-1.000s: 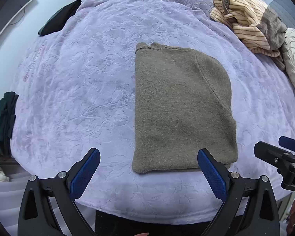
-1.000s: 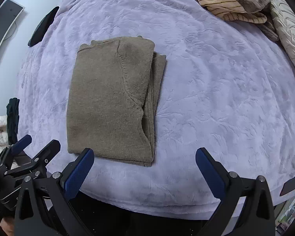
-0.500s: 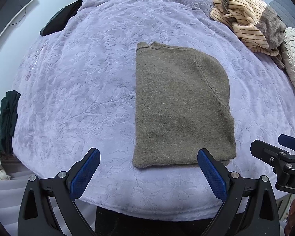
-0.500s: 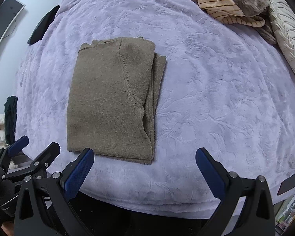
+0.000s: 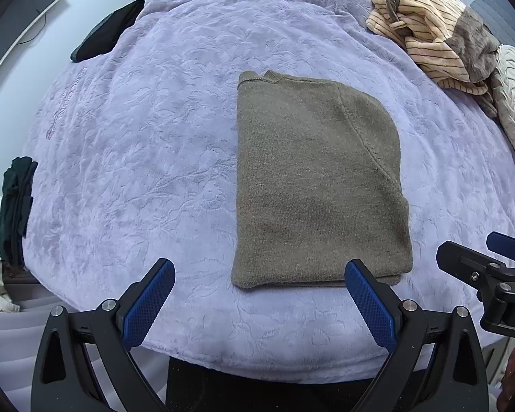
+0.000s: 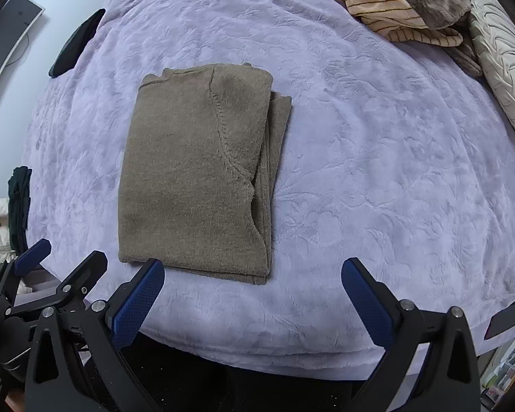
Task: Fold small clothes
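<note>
Both tongs have drawn back slightly toward the bed's near edge since a second ago; the sweater has not moved.

The olive-brown sweater lies folded flat on the lavender bedspread, sleeve layers showing along its right edge. The left tongs and right tongs hover wide open and empty near its hem. A striped garment pile sits far right beside a cream pillow.

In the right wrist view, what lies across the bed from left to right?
Black garment at the bed's left edge → folded olive-brown sweater → striped beige clothes pile → cream quilted pillow, all on the lilac blanket.
</note>
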### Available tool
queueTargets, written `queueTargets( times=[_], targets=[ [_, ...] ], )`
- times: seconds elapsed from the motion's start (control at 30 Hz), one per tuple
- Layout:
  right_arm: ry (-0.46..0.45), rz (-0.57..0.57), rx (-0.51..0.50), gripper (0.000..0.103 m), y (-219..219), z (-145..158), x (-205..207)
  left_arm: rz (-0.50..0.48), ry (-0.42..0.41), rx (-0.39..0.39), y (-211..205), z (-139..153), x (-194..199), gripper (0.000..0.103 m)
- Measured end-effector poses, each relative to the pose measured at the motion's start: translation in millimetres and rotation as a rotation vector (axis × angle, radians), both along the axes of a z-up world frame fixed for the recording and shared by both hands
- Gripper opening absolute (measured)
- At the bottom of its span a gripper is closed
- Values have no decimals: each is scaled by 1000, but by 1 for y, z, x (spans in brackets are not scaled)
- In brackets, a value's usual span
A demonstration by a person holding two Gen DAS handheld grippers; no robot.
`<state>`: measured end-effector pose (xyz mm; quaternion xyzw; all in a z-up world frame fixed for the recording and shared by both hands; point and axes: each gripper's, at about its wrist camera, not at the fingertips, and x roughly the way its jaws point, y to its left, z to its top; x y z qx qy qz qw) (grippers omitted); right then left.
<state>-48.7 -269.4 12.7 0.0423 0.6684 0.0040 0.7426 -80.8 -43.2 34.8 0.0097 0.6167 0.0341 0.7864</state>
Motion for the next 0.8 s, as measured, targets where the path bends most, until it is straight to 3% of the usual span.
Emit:
queueTargets(
  times=[0.8],
  targets=[
    [8, 1, 1, 103, 1, -2, 2, -8, 14, -2, 0, -4, 4, 100]
  ],
)
